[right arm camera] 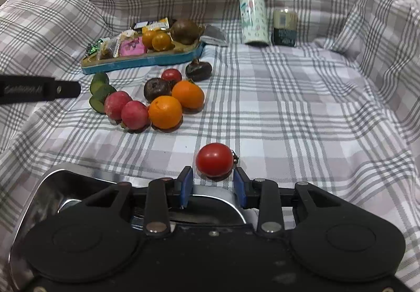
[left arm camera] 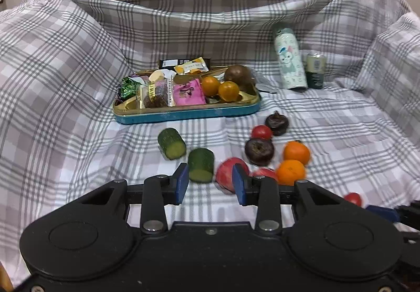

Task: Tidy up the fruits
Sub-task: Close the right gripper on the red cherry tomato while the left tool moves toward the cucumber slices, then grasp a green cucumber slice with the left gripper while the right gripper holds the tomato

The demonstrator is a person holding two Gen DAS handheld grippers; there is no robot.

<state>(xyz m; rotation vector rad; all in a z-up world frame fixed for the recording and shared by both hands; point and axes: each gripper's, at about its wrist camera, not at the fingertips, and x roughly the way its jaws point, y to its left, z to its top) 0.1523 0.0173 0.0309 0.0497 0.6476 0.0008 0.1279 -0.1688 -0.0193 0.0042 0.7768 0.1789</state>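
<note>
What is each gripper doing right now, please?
Left gripper: open, holding nothing.
Right gripper: open, empty, just behind the red tomato.

Both wrist views low, forward-facing — share fruit pile point(left arm camera: 262, 153), tray point(right arm camera: 141, 62).

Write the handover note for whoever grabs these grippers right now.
Left gripper: open, empty, low over the cloth near the cucumber pieces and red fruits.
Right gripper: open, empty, just short of a lone tomato; a steel tray lies under it.
Tin: holds snacks, two small orange fruits and one brown fruit.
Loose on the cloth: two oranges, two dark fruits, another tomato.
Done: three fruits sit in the tin. Left: all the loose fruit.
</note>
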